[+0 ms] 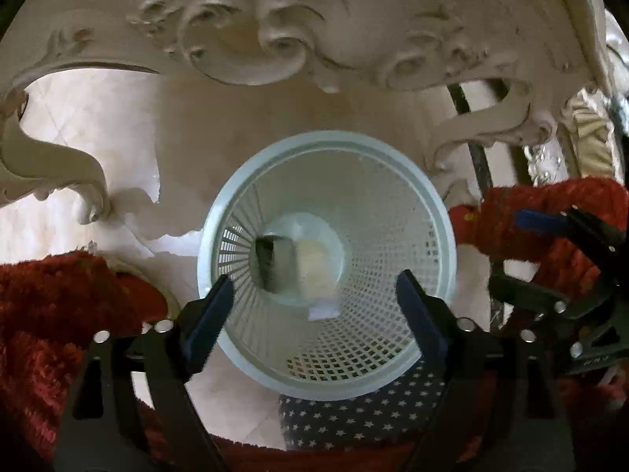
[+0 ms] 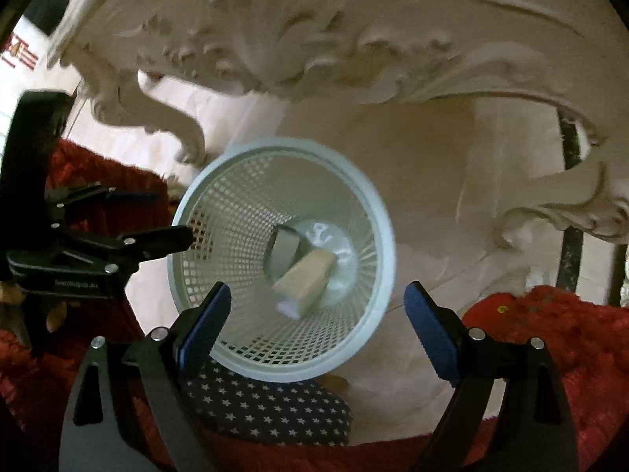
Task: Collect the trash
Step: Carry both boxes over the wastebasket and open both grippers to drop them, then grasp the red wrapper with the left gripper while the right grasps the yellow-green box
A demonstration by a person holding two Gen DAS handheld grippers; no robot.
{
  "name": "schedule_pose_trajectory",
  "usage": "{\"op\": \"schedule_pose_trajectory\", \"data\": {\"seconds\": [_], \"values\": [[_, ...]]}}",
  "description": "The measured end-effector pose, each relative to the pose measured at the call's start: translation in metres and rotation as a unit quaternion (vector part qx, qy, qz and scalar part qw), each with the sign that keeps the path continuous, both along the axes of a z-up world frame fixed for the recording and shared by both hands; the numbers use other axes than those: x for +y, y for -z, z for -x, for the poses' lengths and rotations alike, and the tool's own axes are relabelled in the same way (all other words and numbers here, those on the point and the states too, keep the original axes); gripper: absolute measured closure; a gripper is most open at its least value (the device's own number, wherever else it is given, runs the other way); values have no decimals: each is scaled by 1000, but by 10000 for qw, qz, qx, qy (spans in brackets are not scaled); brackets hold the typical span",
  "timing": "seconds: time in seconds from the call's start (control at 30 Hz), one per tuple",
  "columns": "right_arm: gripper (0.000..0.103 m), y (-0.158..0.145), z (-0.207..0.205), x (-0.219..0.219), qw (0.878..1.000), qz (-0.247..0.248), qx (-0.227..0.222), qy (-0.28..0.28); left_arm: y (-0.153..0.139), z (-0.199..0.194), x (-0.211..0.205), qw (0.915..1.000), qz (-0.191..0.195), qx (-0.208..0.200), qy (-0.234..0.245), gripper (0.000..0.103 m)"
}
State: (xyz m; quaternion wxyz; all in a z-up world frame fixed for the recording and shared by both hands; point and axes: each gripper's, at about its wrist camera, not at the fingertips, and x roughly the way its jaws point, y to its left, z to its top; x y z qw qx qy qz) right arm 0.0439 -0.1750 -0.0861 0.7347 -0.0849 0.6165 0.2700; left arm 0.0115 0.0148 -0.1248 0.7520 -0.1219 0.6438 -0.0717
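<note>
I hold both grippers over a pale blue mesh wastebasket (image 1: pixel 405 212) that stands on the light tiled floor (image 1: pixel 98 110), just in front of a cream carved table (image 1: pixel 275 19) with scrolled legs. My left gripper (image 1: pixel 314 306) is spread wide with nothing between its blue pads (image 1: pixel 208 314); it looks almost straight down into the basket's mouth. My right gripper (image 2: pixel 318 322) is likewise released, fingers apart and empty, and it looks into the same basket from slightly to the side.

At the bottom of the basket lie the collected pieces: a tan, block-shaped item (image 2: pixel 304 281) (a box or a wrapped bar, I cannot tell which) leaning against a grey roll-like ring (image 2: pixel 285 249), with a small white scrap (image 2: pixel 287 308) touching the block's lower end. From the left view they look blurred.

A shaggy red rug (image 1: pixel 47 306) lies to both sides of the basket. A navy cloth with white stars (image 2: pixel 271 409) lies just under the basket's near rim. Each gripper shows at the edge of the other's view, close beside the basket.
</note>
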Motion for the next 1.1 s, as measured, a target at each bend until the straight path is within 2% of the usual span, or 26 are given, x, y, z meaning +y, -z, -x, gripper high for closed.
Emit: {"op": "schedule_pose_trajectory", "data": {"seconds": [0.1, 0.2, 0.3, 0.4, 0.43, 0.5, 0.53, 0.57, 0.6, 0.67, 0.73, 0.87, 1.03, 1.1], "values": [[18, -19, 0, -8, 9999, -73, -115, 65, -14, 6, 6, 9996, 210, -124, -140, 19], [18, -55, 4, -16, 9986, -374, -365, 71, -54, 16, 18, 9980, 160, -575, -196, 19], [17, -116, 2, -29, 9885, -943, -1163, 201, -103, 20, 31, 9930, 140, -1156, -214, 19], [17, -159, -11, -37, 9697, -1239, -2049, 494, -162, 9, 50, 9795, -135, -1973, -378, 18], [18, -170, -21, -38, 9614, -1211, -2385, 641, -183, 0, 55, 9719, -299, -2290, -459, 19], [17, -180, -46, -35, 9503, -1068, -2790, 883, -205, -19, 62, 9594, -597, -2707, -516, 18], [17, -181, -63, -32, 9469, -1050, -2874, 987, -213, -35, 65, 9512, -877, -2903, -564, 18], [17, -180, -78, -28, 9464, -971, -2887, 1070, -216, -52, 69, 9450, -1157, -2990, -646, 18], [18, -179, -93, -23, 9462, -895, -2901, 1121, -216, -65, 71, 9424, -1336, -2982, -720, 18], [18, -172, -119, -11, 9477, -704, -2918, 1086, -213, -99, 79, 9412, -1561, -2857, -908, 18], [18, -165, -136, -1, 9515, -603, -2833, 1039, -209, -124, 85, 9435, -1517, -2761, -1026, 18], [18, -164, -153, 7, 9580, -777, -2596, 944, -205, -147, 90, 9431, -1569, -2712, -1116, 18], [18, -158, -165, 16, 9600, -196, -2643, 903, -194, -157, 100, 9464, -1474, -2588, -1252, 18], [18, -156, -170, 9, 9593, -104, -2651, 973, -193, -159, 100, 9469, -1475, -2563, -1265, 18]]}}
